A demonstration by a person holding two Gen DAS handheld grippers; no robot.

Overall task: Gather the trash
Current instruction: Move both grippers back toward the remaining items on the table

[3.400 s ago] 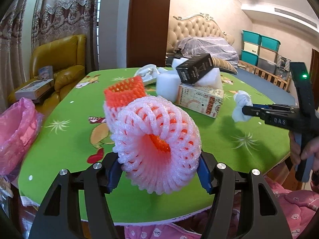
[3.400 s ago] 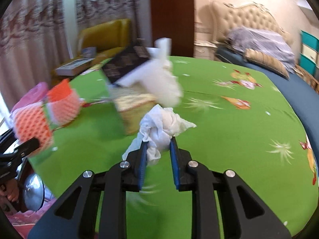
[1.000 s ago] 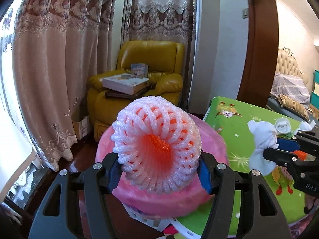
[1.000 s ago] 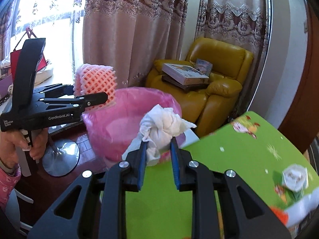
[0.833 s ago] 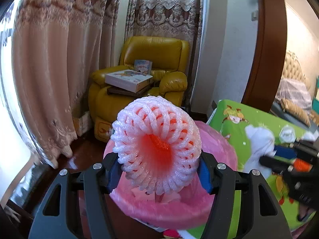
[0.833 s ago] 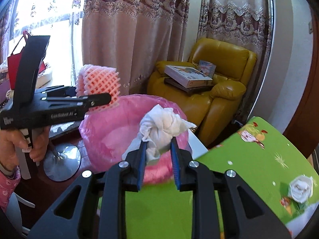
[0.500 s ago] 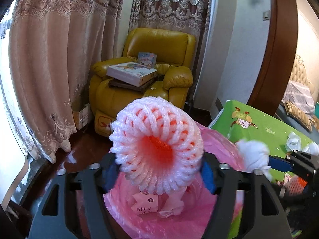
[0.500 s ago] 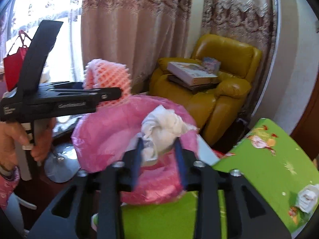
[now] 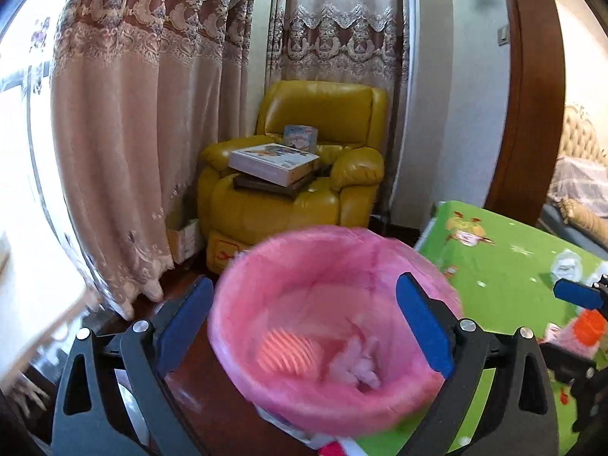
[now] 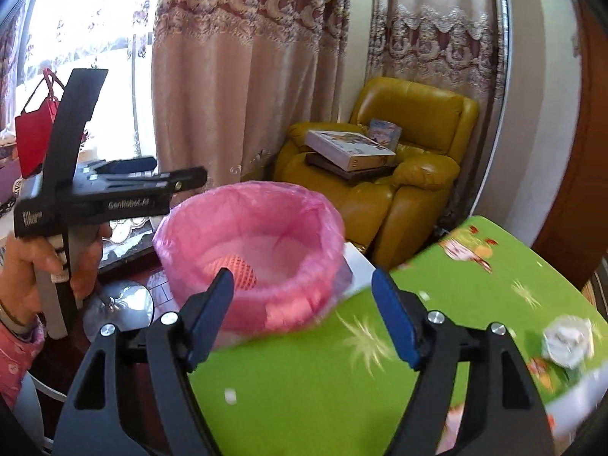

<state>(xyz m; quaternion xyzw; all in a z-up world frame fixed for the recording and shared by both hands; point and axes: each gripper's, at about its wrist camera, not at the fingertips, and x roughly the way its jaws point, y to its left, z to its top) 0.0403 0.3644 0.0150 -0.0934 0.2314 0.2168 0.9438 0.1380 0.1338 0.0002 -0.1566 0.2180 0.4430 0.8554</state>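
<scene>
Curtained corner, yellow armchair [image 9: 304, 174] at twelve o'clock. Both the left gripper [image 9: 304, 326] and right gripper [image 10: 300, 315] are opening, empty, above the bin [image 10: 323, 220]. Foam net [image 9: 288, 357] lies inside: light, springy, best pinched across its sides.

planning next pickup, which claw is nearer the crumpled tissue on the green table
Right. The right claw is over the table's near edge, tissue just beside it; the left claw hangs over the pink bin.

Thin pink plastic bin liner [image 9: 387, 254]; glossy yellow leather armchair [image 9: 323, 114]; lace-trimmed cloth curtains [image 9: 125, 114].
</scene>
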